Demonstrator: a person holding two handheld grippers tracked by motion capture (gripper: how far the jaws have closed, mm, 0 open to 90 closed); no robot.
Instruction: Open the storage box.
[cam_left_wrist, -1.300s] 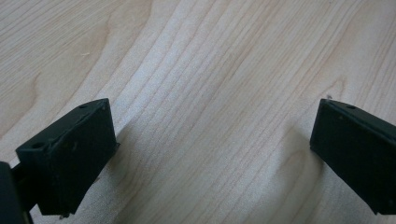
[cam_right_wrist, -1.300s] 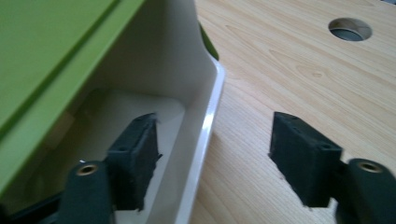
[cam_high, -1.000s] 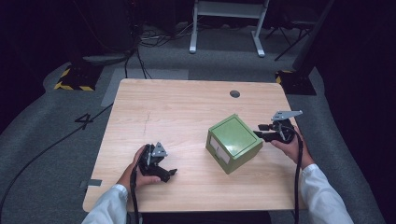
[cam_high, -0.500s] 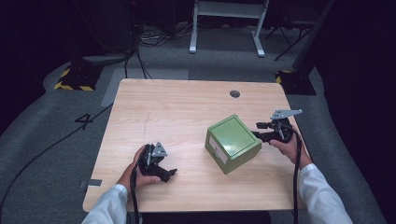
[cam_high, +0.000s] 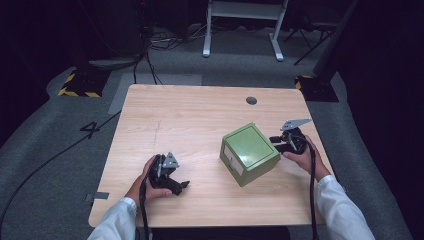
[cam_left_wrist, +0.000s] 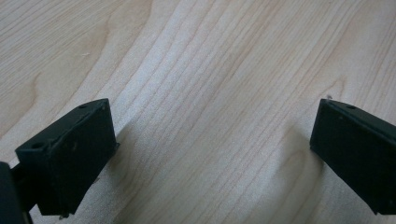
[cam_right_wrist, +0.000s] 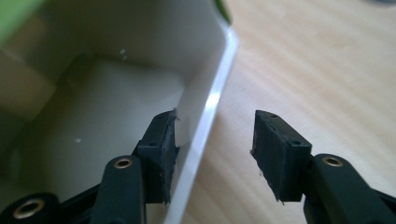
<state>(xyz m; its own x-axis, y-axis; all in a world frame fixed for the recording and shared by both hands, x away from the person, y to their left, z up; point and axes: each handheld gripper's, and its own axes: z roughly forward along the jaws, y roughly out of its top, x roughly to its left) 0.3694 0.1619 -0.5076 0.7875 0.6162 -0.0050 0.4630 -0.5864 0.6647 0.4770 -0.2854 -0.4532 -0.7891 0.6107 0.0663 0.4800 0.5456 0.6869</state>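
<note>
Table: your light wood-grain tabletop (cam_high: 190, 125) stood on a grey floor, with a small round dark grommet (cam_high: 251, 100) near its far edge.
Box: the green square cardboard box (cam_high: 250, 152) sat right of the table's centre, turned at an angle to the edges; a pale label showed on its near left face. In the right gripper view its pale inner wall (cam_right_wrist: 205, 112) stood open towards the camera.
Left gripper: your black two-jaw left gripper (cam_high: 181, 186) lay low over the near left part of the table, held in your left hand (cam_high: 145, 181), well apart from the box.
Left claw: in the left gripper view (cam_left_wrist: 212, 154) its jaws stood wide, with bare wood between them and nothing held.
Right gripper: your black two-jaw right gripper (cam_high: 274, 142), with its grey three-cornered plate on top, was held in your right hand (cam_high: 302, 156) just beside the box's right side.
Right claw: in the right gripper view (cam_right_wrist: 212, 149) the jaws stood apart, one inside the box and one outside over the wood, straddling the pale wall edge; the inner jaw was at or very near the wall, the outer jaw clear of it, so nothing was clamped.
Sleeves: you wore white sleeves (cam_high: 345, 210) on both forearms.
Cables: a black cable (cam_high: 312, 195) trailed from each gripper towards the near edge.
</note>
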